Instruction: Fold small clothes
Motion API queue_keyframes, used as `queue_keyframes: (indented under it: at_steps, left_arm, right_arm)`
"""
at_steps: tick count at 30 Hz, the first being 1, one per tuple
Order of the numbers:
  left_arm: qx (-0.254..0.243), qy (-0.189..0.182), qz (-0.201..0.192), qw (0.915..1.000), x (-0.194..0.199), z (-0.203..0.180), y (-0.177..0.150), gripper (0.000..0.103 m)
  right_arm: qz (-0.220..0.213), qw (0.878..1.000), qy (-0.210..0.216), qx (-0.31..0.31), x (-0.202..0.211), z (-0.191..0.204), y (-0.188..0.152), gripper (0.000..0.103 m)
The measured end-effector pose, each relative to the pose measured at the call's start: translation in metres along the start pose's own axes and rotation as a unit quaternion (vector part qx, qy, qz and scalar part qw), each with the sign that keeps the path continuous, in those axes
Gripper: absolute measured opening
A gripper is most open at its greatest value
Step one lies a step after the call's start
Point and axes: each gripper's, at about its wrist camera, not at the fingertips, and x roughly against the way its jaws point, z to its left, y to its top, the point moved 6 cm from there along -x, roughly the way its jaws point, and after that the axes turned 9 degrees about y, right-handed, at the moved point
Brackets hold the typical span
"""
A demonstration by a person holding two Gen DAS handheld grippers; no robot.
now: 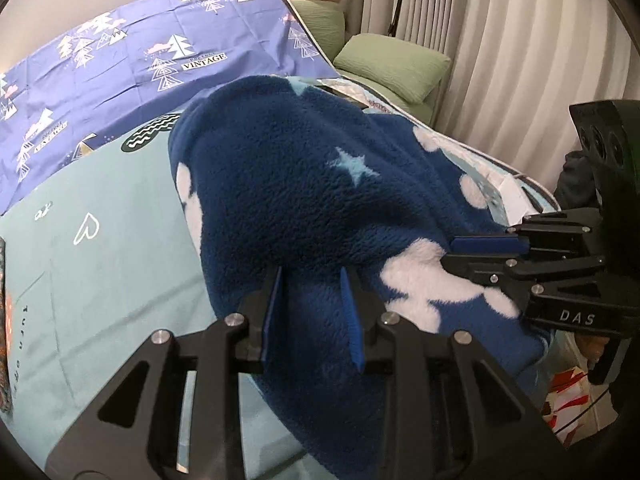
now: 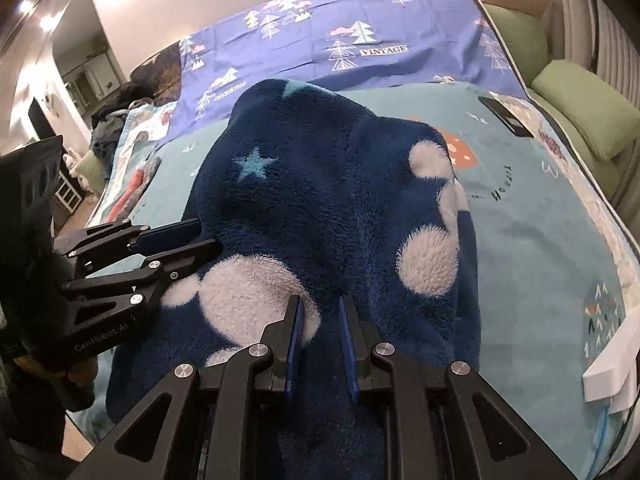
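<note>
Nearest, the left gripper (image 1: 310, 312) and right gripper (image 2: 320, 344) each pinch a bunched edge of the navy fleece garment (image 1: 304, 184) between narrow jaws, side by side along its near hem. Beyond them the garment drapes in a raised hump over the light-blue bedsheet (image 2: 540, 240). Judged step: carrying the near hem over for a fold; the next move calls for laying it flat and square on the far part before letting go. Farther off lies the purple tree-print cover (image 1: 132, 68). No containers are visible.
</note>
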Motion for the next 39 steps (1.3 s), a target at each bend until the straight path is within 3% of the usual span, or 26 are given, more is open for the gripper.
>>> queue_keyframes:
  at_steps: [4, 9, 12, 14, 17, 18, 22, 28, 32, 35, 36, 37, 39]
  left_arm:
    - [0.009, -0.024, -0.014, 0.9996, 0.020, 0.006, 0.013, 0.033]
    - [0.012, -0.007, -0.080, 0.9967, 0.039, 0.023, 0.069, 0.033]
    - [0.049, -0.033, -0.058, 0.9965, 0.009, 0.032, 0.094, 0.033]
    - [0.051, -0.014, -0.028, 0.9982, -0.025, 0.037, 0.096, 0.033]
    - [0.035, 0.022, 0.048, 0.9980, -0.093, 0.048, 0.067, 0.030]
    - [0.036, 0.021, 0.047, 0.9980, -0.101, 0.050, 0.062, 0.030]
    - [0.020, 0.048, 0.019, 0.9984, -0.093, 0.043, 0.057, 0.030]
    - [0.022, 0.031, 0.013, 0.9992, -0.085, 0.046, 0.067, 0.029]
    - [0.040, 0.023, -0.009, 0.9989, -0.052, 0.048, 0.082, 0.029]
    - [0.049, -0.004, -0.032, 0.9983, -0.023, 0.044, 0.083, 0.030]
    - [0.042, -0.009, -0.036, 0.9984, -0.019, 0.042, 0.080, 0.036]
    - [0.027, 0.001, -0.038, 0.9989, -0.018, 0.038, 0.074, 0.048]
    - [-0.006, 0.060, -0.023, 0.9979, -0.041, 0.036, 0.063, 0.059]
  right_arm:
    - [0.003, 1.000, 0.012, 0.009, 0.020, 0.004, 0.021, 0.018]
    - [-0.055, 0.997, 0.010, 0.048, 0.031, 0.010, 0.089, 0.018]
    - [-0.049, 0.998, 0.043, 0.026, 0.003, 0.002, 0.123, 0.018]
    - [-0.030, 0.998, 0.054, 0.012, -0.022, -0.006, 0.130, 0.018]
    - [0.059, 0.996, 0.047, -0.041, -0.089, -0.032, 0.116, 0.017]
    - [0.083, 0.993, 0.061, -0.057, -0.113, -0.040, 0.105, 0.015]
    - [0.074, 0.992, 0.078, -0.064, -0.113, -0.044, 0.106, 0.014]
    - [0.063, 0.996, 0.052, -0.040, -0.104, -0.036, 0.108, 0.015]
    - [0.014, 0.999, 0.023, -0.022, -0.058, -0.024, 0.115, 0.018]
    - [-0.014, 0.999, 0.031, -0.017, -0.021, -0.015, 0.109, 0.022]
    - [-0.011, 0.999, 0.034, -0.010, -0.015, -0.012, 0.101, 0.026]
    - [0.000, 0.999, 0.033, -0.006, -0.017, -0.011, 0.095, 0.029]
    - [0.035, 0.999, 0.028, -0.012, -0.039, -0.016, 0.078, 0.037]
